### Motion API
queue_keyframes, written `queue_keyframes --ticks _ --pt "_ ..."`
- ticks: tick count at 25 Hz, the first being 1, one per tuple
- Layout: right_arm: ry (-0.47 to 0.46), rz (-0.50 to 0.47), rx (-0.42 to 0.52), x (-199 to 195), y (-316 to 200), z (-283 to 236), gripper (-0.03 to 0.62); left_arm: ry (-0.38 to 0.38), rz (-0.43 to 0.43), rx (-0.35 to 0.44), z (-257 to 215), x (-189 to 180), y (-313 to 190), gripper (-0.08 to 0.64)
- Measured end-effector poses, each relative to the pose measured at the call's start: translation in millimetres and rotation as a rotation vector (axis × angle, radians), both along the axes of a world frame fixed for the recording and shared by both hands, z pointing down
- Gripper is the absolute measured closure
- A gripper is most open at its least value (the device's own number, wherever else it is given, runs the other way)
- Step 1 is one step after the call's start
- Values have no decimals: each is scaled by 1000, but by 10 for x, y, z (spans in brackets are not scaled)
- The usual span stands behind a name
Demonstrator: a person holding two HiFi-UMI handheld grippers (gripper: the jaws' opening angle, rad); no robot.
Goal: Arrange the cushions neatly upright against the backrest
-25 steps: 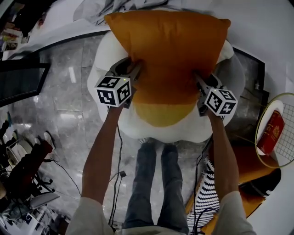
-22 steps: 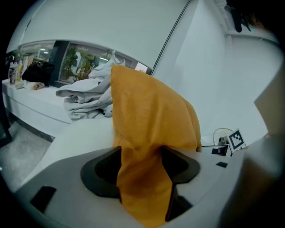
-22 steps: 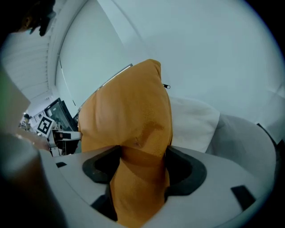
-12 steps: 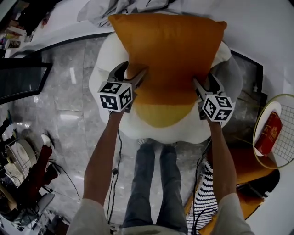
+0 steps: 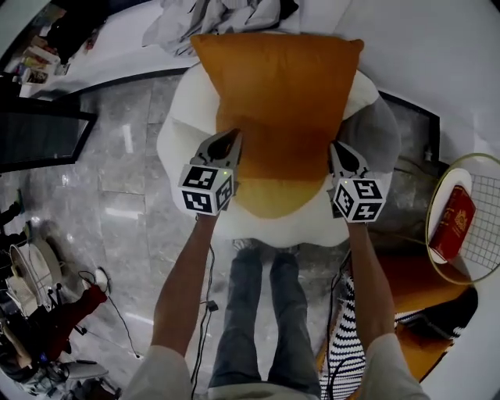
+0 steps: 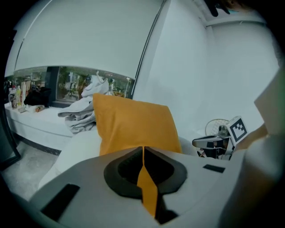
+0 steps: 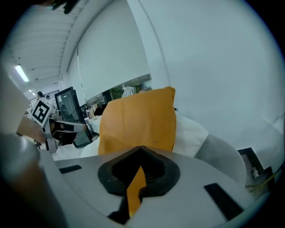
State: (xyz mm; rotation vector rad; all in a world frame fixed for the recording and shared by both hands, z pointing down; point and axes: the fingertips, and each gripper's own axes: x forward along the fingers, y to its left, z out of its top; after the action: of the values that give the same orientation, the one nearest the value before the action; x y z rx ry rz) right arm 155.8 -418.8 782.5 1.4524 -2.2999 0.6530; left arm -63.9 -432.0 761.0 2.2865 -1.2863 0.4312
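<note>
My left gripper (image 5: 231,137) and right gripper (image 5: 336,148) have just closed, each pinching a lower corner of the orange cushion (image 5: 277,86). It leans against the white armchair's (image 5: 176,121) backrest, ready for straightening.

cushion (image 5: 277,101): upright on the chair (image 5: 181,117)
left hand-held gripper (image 5: 232,137): clamped on the cushion's left edge
right hand-held gripper (image 5: 337,148): clamped on its right edge
clothes (image 5: 211,19): behind the chair
book (image 5: 451,223): on the tabletop (image 5: 428,226), right of the chair
legs (image 5: 262,312): before the chair
</note>
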Motion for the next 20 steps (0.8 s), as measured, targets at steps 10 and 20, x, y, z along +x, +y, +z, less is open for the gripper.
queue_keyframes --ticks 10,20 --pt "3 -43 97 -145 420 -931 566 24 34 85 -853 302 513 531" --pt "-32 12 222 -192 1142 -2551 566 49 56 216 -2401 437 1148 531"
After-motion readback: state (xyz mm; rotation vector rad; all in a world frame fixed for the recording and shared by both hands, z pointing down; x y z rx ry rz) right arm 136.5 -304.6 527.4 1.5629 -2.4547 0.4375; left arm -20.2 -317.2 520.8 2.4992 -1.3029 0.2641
